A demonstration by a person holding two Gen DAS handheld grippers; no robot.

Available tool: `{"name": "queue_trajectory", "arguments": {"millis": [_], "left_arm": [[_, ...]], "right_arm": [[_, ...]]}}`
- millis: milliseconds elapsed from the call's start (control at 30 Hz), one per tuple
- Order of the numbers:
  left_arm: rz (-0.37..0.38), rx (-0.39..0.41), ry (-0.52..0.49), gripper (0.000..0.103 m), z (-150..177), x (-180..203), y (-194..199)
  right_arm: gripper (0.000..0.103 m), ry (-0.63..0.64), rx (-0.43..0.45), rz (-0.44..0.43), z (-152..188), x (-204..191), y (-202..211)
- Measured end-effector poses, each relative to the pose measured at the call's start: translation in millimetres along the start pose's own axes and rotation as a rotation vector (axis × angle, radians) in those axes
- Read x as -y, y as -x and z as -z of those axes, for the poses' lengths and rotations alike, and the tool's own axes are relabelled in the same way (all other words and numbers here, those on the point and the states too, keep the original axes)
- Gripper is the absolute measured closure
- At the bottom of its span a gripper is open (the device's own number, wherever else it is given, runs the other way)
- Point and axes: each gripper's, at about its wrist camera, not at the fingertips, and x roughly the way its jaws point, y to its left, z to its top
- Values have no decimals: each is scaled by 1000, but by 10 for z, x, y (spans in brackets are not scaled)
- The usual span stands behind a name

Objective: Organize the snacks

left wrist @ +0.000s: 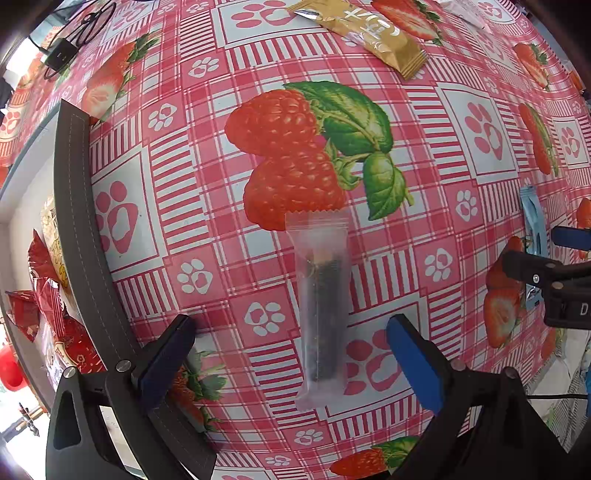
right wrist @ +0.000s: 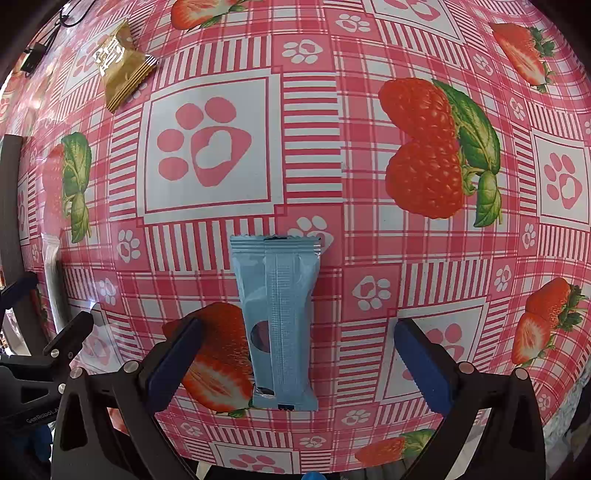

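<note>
A frosted clear snack bar packet (left wrist: 323,306) with a dark bar inside lies flat on the strawberry-print tablecloth. My left gripper (left wrist: 291,354) is open, its fingers standing either side of the packet's near end without touching it. A light blue snack packet (right wrist: 279,325) lies seam-up on the cloth. My right gripper (right wrist: 299,358) is open around its near half, not touching. A gold packet (left wrist: 364,35) lies farther back; it also shows in the right wrist view (right wrist: 123,66). The blue packet (left wrist: 532,225) and right gripper (left wrist: 554,273) appear at the left view's right edge.
A dark grey bin (left wrist: 79,236) stands at the left, with red and yellow wrapped snacks (left wrist: 51,295) inside. A black charger and cable (left wrist: 61,55) lie at the far left corner. The table's front edge is close below both grippers.
</note>
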Motion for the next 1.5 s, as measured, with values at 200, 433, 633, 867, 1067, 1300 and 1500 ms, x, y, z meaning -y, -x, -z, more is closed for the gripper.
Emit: {"name": "queue_trajectory", "arguments": {"millis": [200,433,633,867,1067,1300,1500], "left_arm": [[0,2,-1,0,2,-2,1],[-2,-13,4,0,-37,8,-15],[-6,-32,12,0,-109,46,-31],[-12,-52,14,6,-178,155,-8],[-3,-23,-50,39,-190,352,117],[85,-8,-36,85,-235,399,252],[135,44,20,85,-158,262,460]], "right_arm": [[0,-2,-1,0,12,-2,-2],[0,-3,6,0,28,-6,-1],[0,-2,-6,1,13,-8,-7],[3,8,-43,10,19,-43,-14],[39,75,-2,20,121,-209,124],[78,69,23,-38,192,-242,216],[78,66,48,-121,215,-277,379]]}}
